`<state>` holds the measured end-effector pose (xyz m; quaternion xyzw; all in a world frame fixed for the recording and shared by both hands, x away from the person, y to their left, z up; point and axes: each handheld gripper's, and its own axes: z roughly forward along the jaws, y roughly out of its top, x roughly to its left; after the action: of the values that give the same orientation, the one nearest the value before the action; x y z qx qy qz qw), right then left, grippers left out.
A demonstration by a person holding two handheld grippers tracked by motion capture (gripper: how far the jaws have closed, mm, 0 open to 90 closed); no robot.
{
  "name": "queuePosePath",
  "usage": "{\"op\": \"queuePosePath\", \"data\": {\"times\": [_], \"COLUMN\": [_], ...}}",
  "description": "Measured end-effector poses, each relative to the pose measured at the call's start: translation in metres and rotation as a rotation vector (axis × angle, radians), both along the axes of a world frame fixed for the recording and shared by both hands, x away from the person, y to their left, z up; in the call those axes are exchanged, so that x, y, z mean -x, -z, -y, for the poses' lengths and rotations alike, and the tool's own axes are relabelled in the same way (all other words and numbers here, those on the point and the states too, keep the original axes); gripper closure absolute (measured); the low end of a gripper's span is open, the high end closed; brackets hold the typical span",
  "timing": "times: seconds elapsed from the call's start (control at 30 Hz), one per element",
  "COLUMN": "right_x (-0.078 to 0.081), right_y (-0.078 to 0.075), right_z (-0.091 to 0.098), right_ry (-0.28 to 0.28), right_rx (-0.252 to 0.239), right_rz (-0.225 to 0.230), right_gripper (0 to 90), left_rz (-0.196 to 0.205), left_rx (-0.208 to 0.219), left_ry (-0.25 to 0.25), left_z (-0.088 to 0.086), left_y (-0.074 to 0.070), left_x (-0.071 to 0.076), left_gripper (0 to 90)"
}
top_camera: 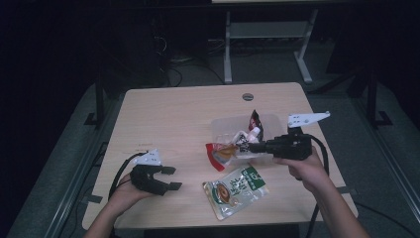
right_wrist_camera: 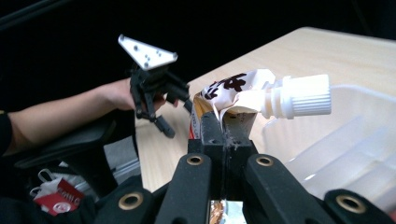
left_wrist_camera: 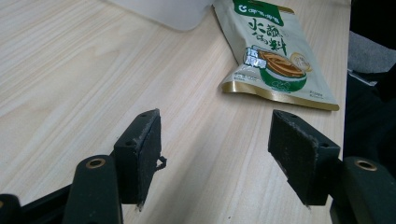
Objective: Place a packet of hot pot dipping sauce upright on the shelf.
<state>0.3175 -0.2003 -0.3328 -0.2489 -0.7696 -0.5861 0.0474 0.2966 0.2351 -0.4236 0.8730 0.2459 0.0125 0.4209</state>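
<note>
My right gripper (top_camera: 249,147) is shut on a white spouted pouch (right_wrist_camera: 233,86) with black lettering and a ribbed white screw cap (right_wrist_camera: 299,95), held above the near left edge of a clear plastic container (top_camera: 237,126). A red and orange packet end (top_camera: 218,152) hangs left of the jaws; I cannot tell whether it belongs to the same pouch. My left gripper (top_camera: 171,177) rests low at the table's front left, open, with only bare wood between its pads (left_wrist_camera: 140,149). A green and gold food pouch (top_camera: 235,191) lies flat in front of it.
A dark red packet (top_camera: 255,120) stands upright inside the container. A round cable hole (top_camera: 247,96) sits near the table's far edge. The floor around the table is dark, with a white desk frame (top_camera: 228,49) behind. The container's corner (left_wrist_camera: 168,11) appears in the left gripper view.
</note>
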Motion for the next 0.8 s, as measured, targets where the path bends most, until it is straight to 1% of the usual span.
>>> {"op": "queuePosePath", "data": {"times": [0.03, 0.33, 0.53, 0.7, 0.8], "right_x": [0.000, 0.000, 0.001, 0.000, 0.000], "right_y": [-0.002, -0.020, -0.033, -0.037, -0.037], "right_z": [0.003, 0.033, 0.061, 0.085, 0.099], "right_ry": [0.007, 0.094, 0.187, 0.258, 0.300], "right_rx": [-0.004, -0.035, -0.058, -0.081, -0.084], "right_rz": [-0.001, 0.033, 0.057, 0.065, 0.068], "right_gripper": [89.6, 89.7, 89.7, 89.8, 89.7], "left_rz": [0.000, -0.006, -0.006, -0.015, -0.018], "left_rx": [0.000, -0.003, -0.004, -0.003, -0.002], "left_ry": [0.000, 0.003, 0.006, 0.006, 0.006], "left_z": [0.000, 0.000, 0.000, 0.001, 0.002], "left_y": [0.000, 0.001, 0.001, 0.002, 0.002], "left_x": [0.000, 0.000, -0.001, 0.000, 0.000], "left_gripper": [34.3, 34.0, 33.9, 33.7, 33.6]}}
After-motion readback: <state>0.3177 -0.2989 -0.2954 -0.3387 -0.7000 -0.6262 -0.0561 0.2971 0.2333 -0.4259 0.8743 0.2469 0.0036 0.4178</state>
